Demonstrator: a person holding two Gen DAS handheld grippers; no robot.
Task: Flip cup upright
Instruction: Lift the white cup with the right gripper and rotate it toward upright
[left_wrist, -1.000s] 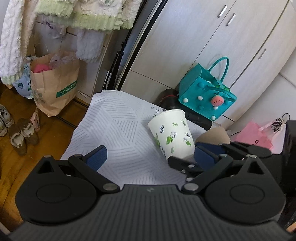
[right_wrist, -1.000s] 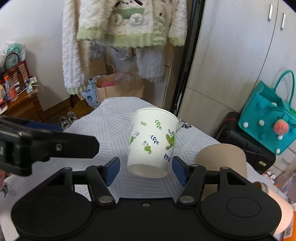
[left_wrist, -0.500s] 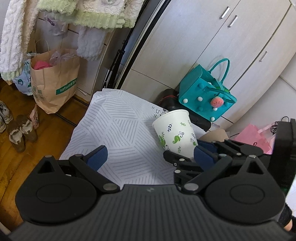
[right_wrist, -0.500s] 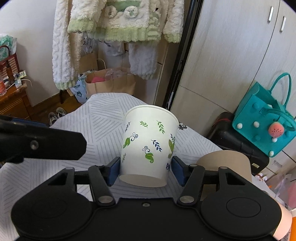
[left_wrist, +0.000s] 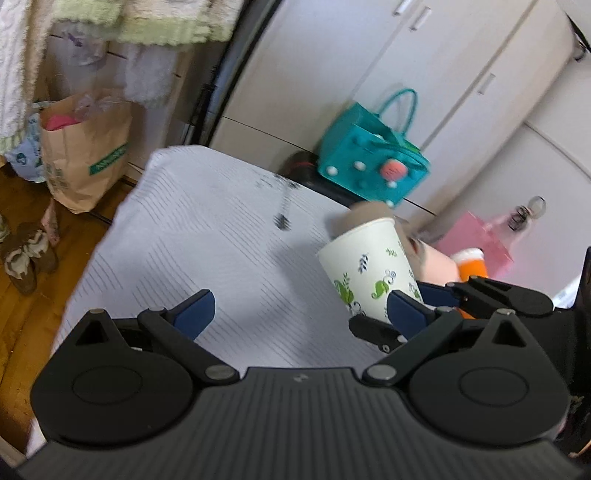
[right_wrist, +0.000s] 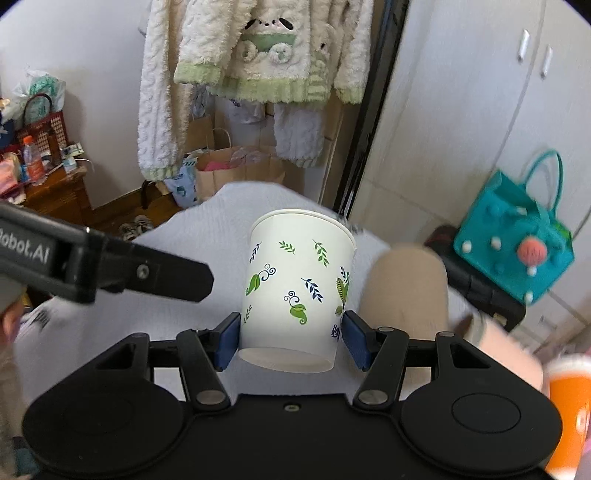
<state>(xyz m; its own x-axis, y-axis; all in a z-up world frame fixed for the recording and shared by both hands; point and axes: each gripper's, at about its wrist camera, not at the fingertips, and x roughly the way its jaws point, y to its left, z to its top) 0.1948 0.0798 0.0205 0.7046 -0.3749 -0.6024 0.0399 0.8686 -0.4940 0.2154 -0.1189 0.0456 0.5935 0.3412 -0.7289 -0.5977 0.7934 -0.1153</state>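
Observation:
A white paper cup with green leaf prints (right_wrist: 295, 288) stands mouth-up between the blue pads of my right gripper (right_wrist: 290, 338), which is shut on its lower part and holds it over the white patterned cloth (right_wrist: 229, 206). In the left wrist view the same cup (left_wrist: 369, 269) leans at the right, with the right gripper's fingers around its base. My left gripper (left_wrist: 299, 308) is open and empty over the cloth (left_wrist: 207, 229); its finger shows as a black bar in the right wrist view (right_wrist: 147, 273).
A brown paper cup (right_wrist: 404, 291) stands just right of the held cup, with a pink cup (right_wrist: 506, 350) and an orange cup (right_wrist: 569, 406) further right. A teal bag (right_wrist: 517, 240), cupboards, a paper bag (left_wrist: 81, 151) and hanging clothes surround the table.
The right gripper has closed on the cup and carried it up and toward the right. The left gripper has swung right and stays open.

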